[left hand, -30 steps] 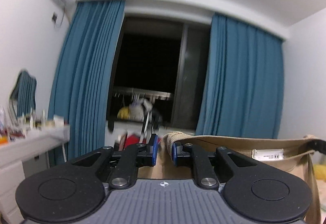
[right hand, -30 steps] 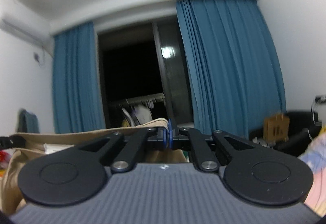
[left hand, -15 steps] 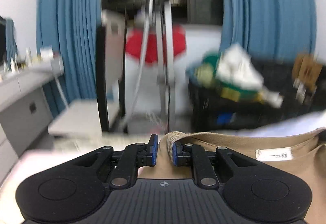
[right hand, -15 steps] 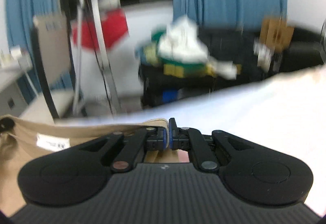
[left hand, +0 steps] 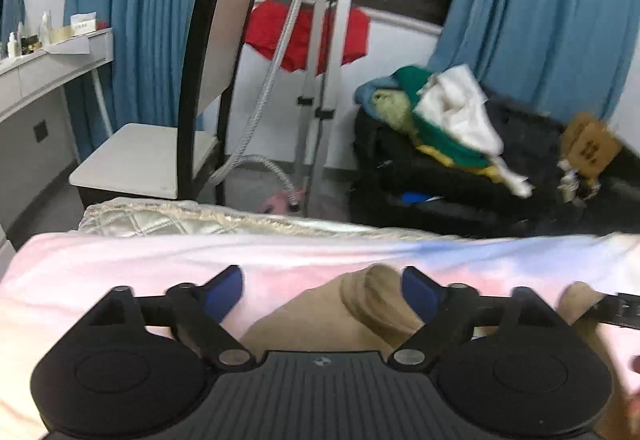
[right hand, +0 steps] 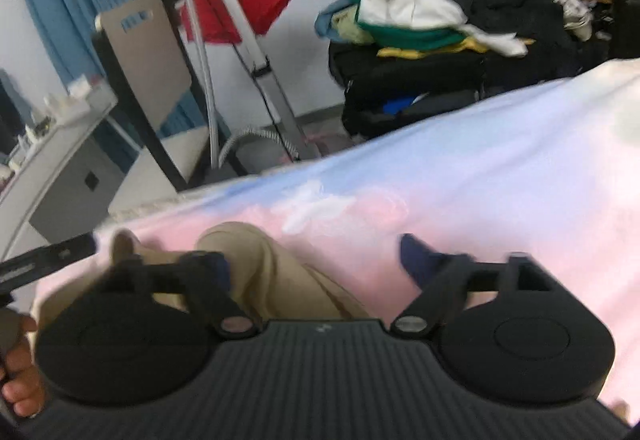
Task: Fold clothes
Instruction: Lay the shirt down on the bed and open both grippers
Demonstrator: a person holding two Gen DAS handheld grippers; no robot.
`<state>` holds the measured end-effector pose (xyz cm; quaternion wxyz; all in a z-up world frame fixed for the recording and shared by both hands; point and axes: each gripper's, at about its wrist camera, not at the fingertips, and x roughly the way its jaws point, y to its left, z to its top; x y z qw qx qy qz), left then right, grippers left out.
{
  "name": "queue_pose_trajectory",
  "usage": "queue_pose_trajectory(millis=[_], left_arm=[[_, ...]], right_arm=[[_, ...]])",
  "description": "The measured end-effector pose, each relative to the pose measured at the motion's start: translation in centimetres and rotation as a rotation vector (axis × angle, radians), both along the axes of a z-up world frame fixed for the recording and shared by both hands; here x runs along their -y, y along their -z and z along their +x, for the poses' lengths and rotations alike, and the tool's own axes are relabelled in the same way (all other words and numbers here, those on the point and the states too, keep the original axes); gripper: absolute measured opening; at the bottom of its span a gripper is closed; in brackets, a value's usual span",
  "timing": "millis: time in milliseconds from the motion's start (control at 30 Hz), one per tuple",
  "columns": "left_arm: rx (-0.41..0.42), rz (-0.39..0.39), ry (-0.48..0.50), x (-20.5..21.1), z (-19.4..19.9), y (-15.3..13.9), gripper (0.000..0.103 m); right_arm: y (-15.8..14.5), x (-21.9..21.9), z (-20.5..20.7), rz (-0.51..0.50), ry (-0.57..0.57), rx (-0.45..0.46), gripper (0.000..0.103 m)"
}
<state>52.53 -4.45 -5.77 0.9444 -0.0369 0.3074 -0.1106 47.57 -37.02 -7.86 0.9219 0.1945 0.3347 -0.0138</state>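
Observation:
A tan garment [left hand: 352,312] lies on the pink and blue bed sheet [left hand: 120,272], its ribbed edge bunched up between my fingers. My left gripper [left hand: 322,290] is open, its blue pads wide apart on either side of the bunched edge. In the right wrist view the same tan garment [right hand: 272,272] lies by the left finger. My right gripper [right hand: 316,264] is open over the sheet [right hand: 500,180] and holds nothing. The tip of the other gripper [right hand: 48,260] shows at the left edge.
Beyond the bed edge stand a grey chair [left hand: 160,144], a garment steamer pole [left hand: 316,60] with a red cloth [left hand: 308,32], and a black couch [left hand: 440,176] piled with clothes [left hand: 440,112]. A white desk [left hand: 40,72] is at left. Blue curtains [left hand: 540,20] hang behind.
Both grippers swung down from facing the window to the bed. Both have opened and let go of the tan garment, which now rests on the sheet.

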Motion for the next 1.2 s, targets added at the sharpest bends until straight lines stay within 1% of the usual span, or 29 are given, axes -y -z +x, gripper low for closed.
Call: queue_pose_trajectory(millis=[33,100,200,300,367,433,500,567,600,667,700,733,767,833,900,933,967,1000,1033,1067,1100,1133,1167,1200], left_arm=[[0.020,-0.004,0.014,-0.5,-1.5,-1.3,0.099],[0.077,0.014,0.035,-1.3,-4.9,-3.8,0.101],[0.126,0.022,0.058,-3.2,-10.6,-6.9,0.102],[0.136,0.002,0.025,-5.8,-16.7,-8.2,0.102],[0.153,-0.021,0.000,-7.7,-21.5,-8.1,0.102],[0.160,-0.037,-0.014,-9.3,-26.6,-7.3,0.102],[0.155,-0.047,-0.028,-10.5,-31.2,-6.1,0.102],[0.156,-0.060,-0.034,-11.4,-35.0,-4.8,0.102],[0.157,-0.067,-0.034,-11.7,-36.5,-4.0,0.102],[0.122,-0.082,-0.037,-12.4,-38.3,-2.2,0.102],[0.101,-0.105,-0.045,-12.9,-38.7,-1.5,0.101],[0.084,-0.143,-0.049,-13.4,-38.7,-0.8,0.101],[0.069,-0.178,-0.048,-13.9,-38.7,-0.2,0.100],[0.039,-0.246,-0.073,-15.2,-37.7,1.1,0.097],[0.020,-0.314,-0.121,-16.6,-36.3,2.5,0.095],[0.005,-0.349,-0.155,-17.4,-35.2,3.2,0.093],[-0.015,-0.382,-0.186,-18.0,-33.9,4.0,0.092],[-0.032,-0.407,-0.210,-18.6,-32.9,4.6,0.087],[-0.036,-0.416,-0.228,-19.1,-31.8,5.0,0.083],[-0.035,-0.419,-0.245,-19.6,-30.7,5.3,0.082],[-0.034,-0.422,-0.261,-20.0,-29.5,5.7,0.079],[-0.028,-0.438,-0.298,-20.5,-28.3,6.2,0.077],[-0.020,-0.460,-0.345,-21.0,-27.1,6.7,0.077],[-0.024,-0.493,-0.378,-21.5,-26.0,7.3,0.073]], right_arm=[[-0.5,-0.1,-0.7,0.009,-0.002,-0.005,0.086],[-1.6,-0.3,-2.2,0.028,-0.016,-0.029,0.086],[-3.7,-0.9,-5.8,0.015,-0.031,-0.011,0.086],[-4.6,-1.5,-8.4,0.002,-0.051,-0.008,0.086],[-4.6,-1.8,-9.6,0.003,-0.037,-0.048,0.086],[-4.8,-2.0,-11.0,0.046,-0.047,-0.059,0.086],[-5.2,-2.3,-12.9,0.083,-0.045,-0.034,0.086],[-5.5,-2.6,-15.4,0.133,-0.030,0.012,0.086],[-5.7,-2.8,-16.7,0.162,-0.022,0.038,0.086],[-5.3,-3.2,-20.2,0.251,-0.012,0.069,0.086],[-4.9,-3.5,-22.1,0.287,-0.010,0.083,0.086],[-4.5,-3.8,-24.0,0.323,-0.008,0.097,0.085],[-4.2,-4.2,-26.2,0.339,-0.007,0.111,0.085],[-3.4,-5.4,-30.4,0.307,0.002,0.141,0.082],[-2.0,-5.9,-34.0,0.297,0.038,0.162,0.070],[-1.3,-5.9,-34.9,0.307,0.059,0.158,0.070],[-0.7,-5.6,-35.4,0.316,0.071,0.155,0.069],[-0.3,-5.5,-35.5,0.306,0.084,0.155,0.062],[0.0,-5.4,-35.1,0.271,0.097,0.159,0.058],[0.3,-5.5,-34.6,0.235,0.107,0.167,0.056],[0.5,-5.6,-33.9,0.204,0.113,0.182,0.056],[0.8,-5.6,-33.3,0.184,0.120,0.201,0.055],[1.2,-5.5,-32.7,0.174,0.123,0.217,0.055],[1.5,-5.2,-32.1,0.179,0.121,0.228,0.055]])
